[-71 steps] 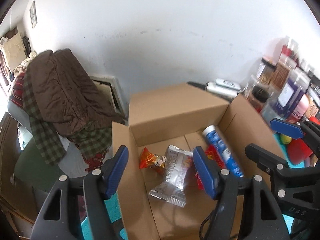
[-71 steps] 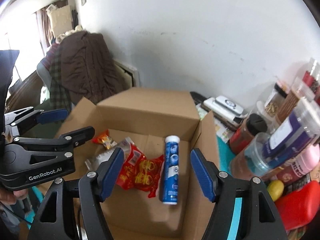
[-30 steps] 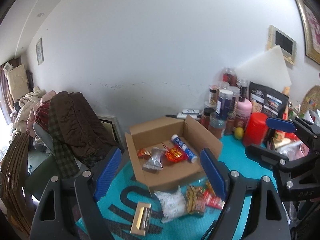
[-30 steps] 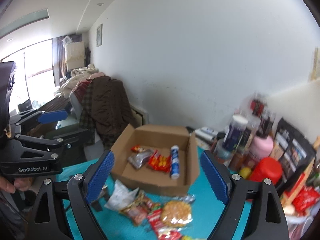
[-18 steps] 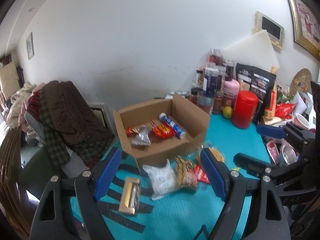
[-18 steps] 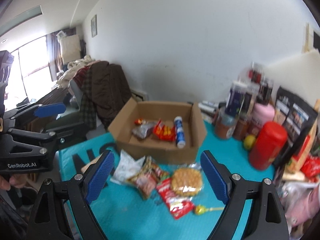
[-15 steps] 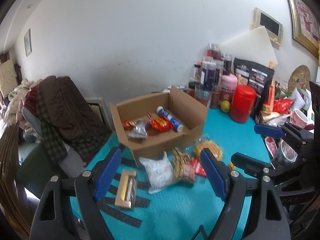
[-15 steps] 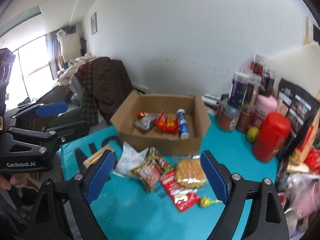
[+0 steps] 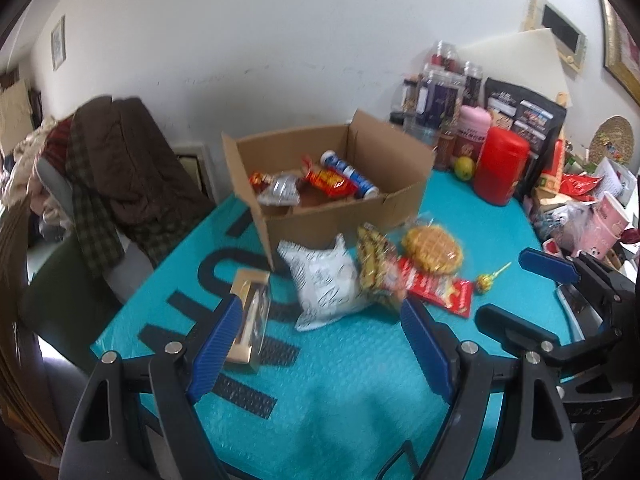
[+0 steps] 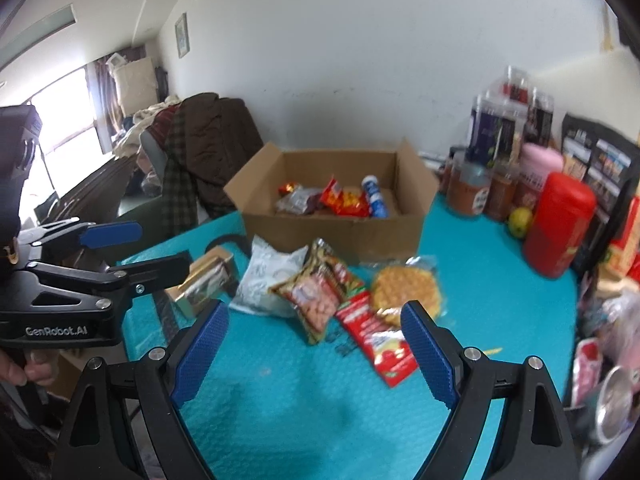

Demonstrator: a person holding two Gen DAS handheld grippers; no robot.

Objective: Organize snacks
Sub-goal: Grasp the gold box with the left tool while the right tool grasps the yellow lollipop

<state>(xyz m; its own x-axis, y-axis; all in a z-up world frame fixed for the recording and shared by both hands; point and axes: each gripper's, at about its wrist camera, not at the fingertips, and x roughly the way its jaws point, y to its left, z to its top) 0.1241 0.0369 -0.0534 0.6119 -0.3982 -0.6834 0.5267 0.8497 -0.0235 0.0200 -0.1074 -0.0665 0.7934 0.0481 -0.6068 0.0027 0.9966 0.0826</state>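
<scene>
Teal padded matting (image 9: 352, 384) covers the table under both grippers, and a white wall rises behind. Over it, the left gripper (image 9: 320, 344) has its blue jaws wide apart with nothing between them, and the right gripper (image 10: 316, 348) likewise stands open and empty. Just beyond the left one's jaws lie a gold boxed bar (image 9: 250, 320) and a white pouch (image 9: 324, 284); next to the pouch are a patterned snack bag (image 10: 320, 292), a red packet (image 10: 376, 336), a round waffle in clear wrap (image 10: 408, 290) and a lollipop (image 9: 490, 280). Behind this loose heap sits an open cardboard box (image 10: 332, 236), already holding a blue tube (image 10: 374, 196), a red and yellow packet (image 10: 344, 200), a silvery wrapper (image 10: 296, 202) and a small orange sweet (image 10: 288, 188). To the right of the box stand jars (image 10: 492, 128), a red canister (image 10: 558, 228) and a lemon (image 10: 520, 216). Left of the table, brown and checked clothes (image 10: 200, 156) are draped over a chair.
</scene>
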